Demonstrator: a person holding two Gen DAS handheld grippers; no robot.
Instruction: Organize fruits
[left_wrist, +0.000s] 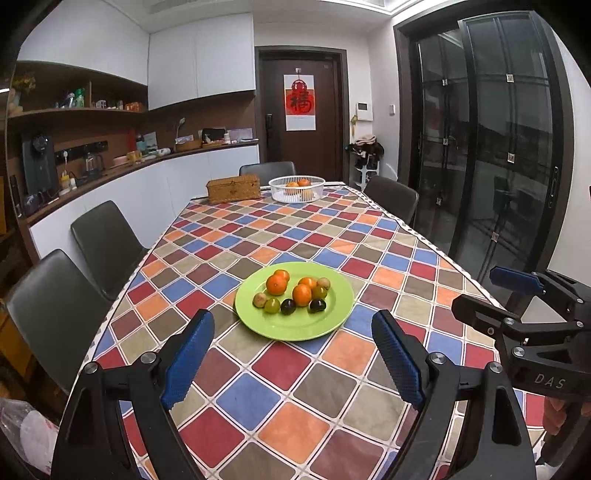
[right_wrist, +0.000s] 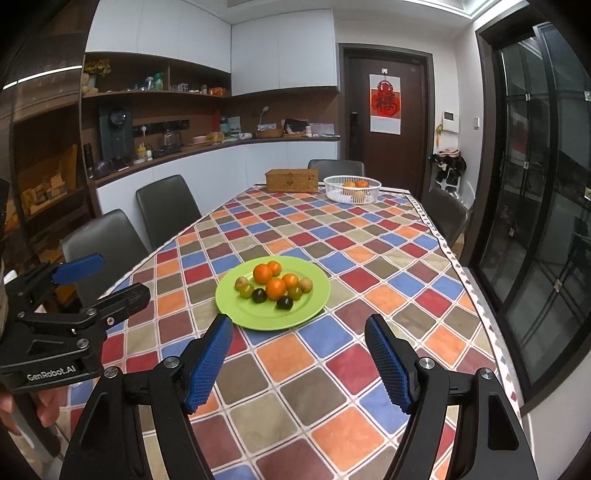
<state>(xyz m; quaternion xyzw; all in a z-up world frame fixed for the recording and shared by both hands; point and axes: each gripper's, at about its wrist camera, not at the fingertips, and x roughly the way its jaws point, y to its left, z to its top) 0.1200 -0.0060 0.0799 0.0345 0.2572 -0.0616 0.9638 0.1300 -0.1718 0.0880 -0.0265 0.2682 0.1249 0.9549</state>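
A green plate (left_wrist: 295, 326) (right_wrist: 255, 317) sits mid-table on the checked cloth. It holds several oranges (left_wrist: 277, 284) (right_wrist: 275, 288), green grapes (left_wrist: 272, 305) (right_wrist: 246, 290), dark plums (left_wrist: 317, 305) (right_wrist: 284, 303) and small tan fruits (left_wrist: 259, 299). A white basket (left_wrist: 296, 189) (right_wrist: 351, 189) with oranges stands at the far end. My left gripper (left_wrist: 293, 332) is open and empty, just short of the plate. My right gripper (right_wrist: 299, 332) is open and empty, near the plate's front edge. Each gripper shows in the other's view: the right (left_wrist: 509, 291), the left (right_wrist: 99, 277).
A woven box (left_wrist: 233, 188) (right_wrist: 291, 180) stands left of the basket. Dark chairs (left_wrist: 103, 243) (right_wrist: 166, 206) line the table's left side, with others at the far end and right. A counter runs along the left wall; glass doors are on the right.
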